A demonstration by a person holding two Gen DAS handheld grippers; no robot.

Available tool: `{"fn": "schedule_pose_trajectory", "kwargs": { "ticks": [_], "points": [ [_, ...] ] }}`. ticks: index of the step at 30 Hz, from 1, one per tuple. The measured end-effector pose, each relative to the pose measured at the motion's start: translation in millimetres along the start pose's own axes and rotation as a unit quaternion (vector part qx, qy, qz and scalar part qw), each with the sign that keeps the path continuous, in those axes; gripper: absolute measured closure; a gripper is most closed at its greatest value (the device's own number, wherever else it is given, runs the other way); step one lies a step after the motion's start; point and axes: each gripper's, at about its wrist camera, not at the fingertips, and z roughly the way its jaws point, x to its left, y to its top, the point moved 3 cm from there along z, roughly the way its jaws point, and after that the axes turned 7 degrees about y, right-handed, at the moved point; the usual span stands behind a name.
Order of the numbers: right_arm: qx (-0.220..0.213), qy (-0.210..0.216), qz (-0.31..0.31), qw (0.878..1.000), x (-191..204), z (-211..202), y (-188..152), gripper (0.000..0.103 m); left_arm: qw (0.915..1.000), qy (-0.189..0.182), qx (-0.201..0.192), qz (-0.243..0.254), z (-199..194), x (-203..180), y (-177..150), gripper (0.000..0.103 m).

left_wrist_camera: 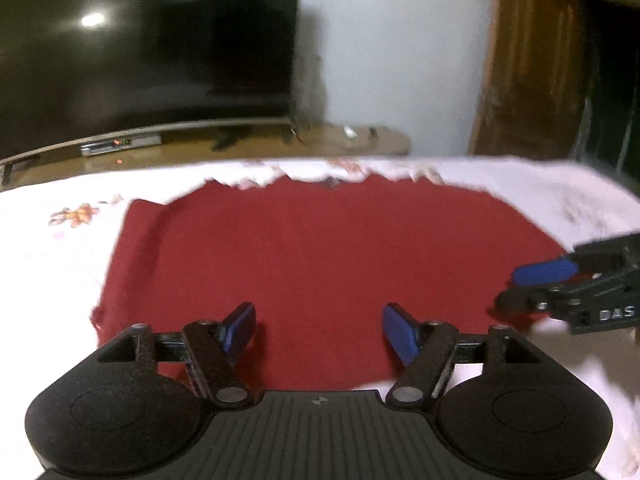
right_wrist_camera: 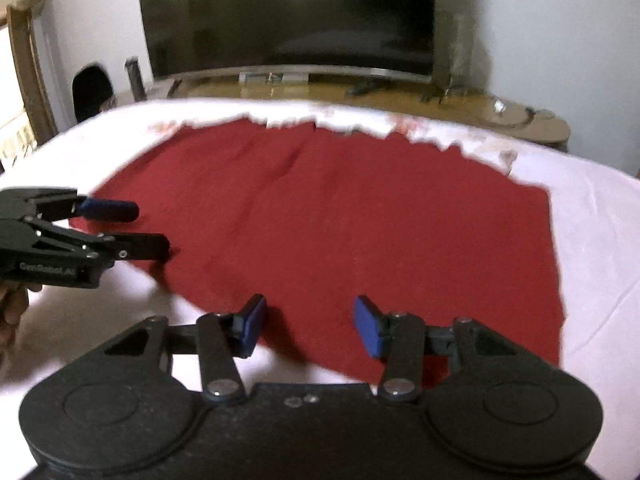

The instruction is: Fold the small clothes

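Observation:
A dark red cloth (left_wrist_camera: 320, 248) lies spread flat on a white sheet (left_wrist_camera: 52, 280); its far edge looks ragged in the blur. My left gripper (left_wrist_camera: 318, 324) hangs over the cloth's near edge, jaws open, nothing between the blue pads (left_wrist_camera: 240, 326). From the right, the right gripper (left_wrist_camera: 516, 288) reaches over the cloth's right edge. In the right wrist view the same red cloth (right_wrist_camera: 340, 220) fills the middle. My right gripper (right_wrist_camera: 310, 320) is open above its near edge with an empty gap. The left gripper (right_wrist_camera: 150, 228) stands open at the cloth's left edge.
A large dark television (right_wrist_camera: 288, 16) stands on a low wooden stand (right_wrist_camera: 520, 120) beyond the bed. A wooden door frame (left_wrist_camera: 528, 60) rises at the far right. A hand (right_wrist_camera: 12, 312) holds the left gripper. The white sheet (right_wrist_camera: 600, 240) surrounds the cloth on all sides.

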Motion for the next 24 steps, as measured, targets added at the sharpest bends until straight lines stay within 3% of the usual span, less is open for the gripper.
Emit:
{"fn": "schedule_pose_trajectory", "kwargs": {
  "ticks": [2, 5, 7, 10, 11, 12, 15, 17, 19, 21, 22, 24],
  "points": [
    [-0.023, 0.003, 0.012, 1.000, -3.4, -6.7, 4.4, 0.055, 0.9984, 0.029, 0.047, -0.009, 16.5, 8.2, -8.7, 0.033],
    [0.024, -0.027, 0.008, 0.999, -11.4, 13.2, -10.3, 0.052, 0.9987, 0.036, 0.036, 0.010, 19.3, 3.4, -15.7, 0.029],
    [0.008, -0.026, 0.001, 1.000, -10.7, 14.5, -13.3, 0.052, 0.9984, 0.037, 0.043, 0.008, 18.8, 2.9, -13.1, 0.029],
    [0.018, -0.030, 0.012, 0.999, -10.2, 16.6, -6.1, 0.051, 0.9976, 0.049, 0.049, -0.002, 5.9, -0.2, -8.0, 0.025],
    [0.013, -0.029, 0.020, 0.999, -10.1, 12.9, -3.9, 0.044, 0.9973, 0.055, 0.047, -0.008, -1.4, -1.4, -7.5, 0.013],
    [0.000, -0.025, 0.026, 0.999, -8.6, 4.7, -4.7, 0.033, 0.9971, 0.058, 0.044, -0.020, -6.8, 0.7, -6.5, 0.007],
    [-0.037, -0.018, 0.039, 0.998, -6.3, -18.0, -12.5, 0.029, 0.9936, 0.031, 0.049, -0.097, -36.7, 19.7, -17.1, 0.004],
    [-0.046, -0.009, 0.059, 0.997, -8.7, -33.5, -17.5, 0.029, 0.9831, 0.011, 0.061, -0.172, -44.4, 34.8, -29.9, 0.004],
    [-0.055, -0.004, 0.079, 0.995, -11.1, -43.9, -22.9, 0.031, 0.9666, -0.008, 0.078, -0.244, -43.1, 49.4, -43.9, 0.007],
    [-0.061, -0.002, 0.097, 0.993, -12.9, -52.3, -27.0, 0.032, 0.9446, -0.024, 0.067, -0.321, -42.0, 66.0, -54.8, 0.012],
    [-0.064, -0.001, 0.105, 0.992, -13.7, -55.0, -28.0, 0.032, 0.9284, -0.036, 0.058, -0.365, -40.0, 76.1, -59.4, 0.012],
    [-0.064, 0.000, 0.114, 0.991, -14.5, -59.1, -29.1, 0.033, 0.9049, -0.043, 0.044, -0.421, -34.8, 88.7, -65.7, 0.012]
  ]
}}
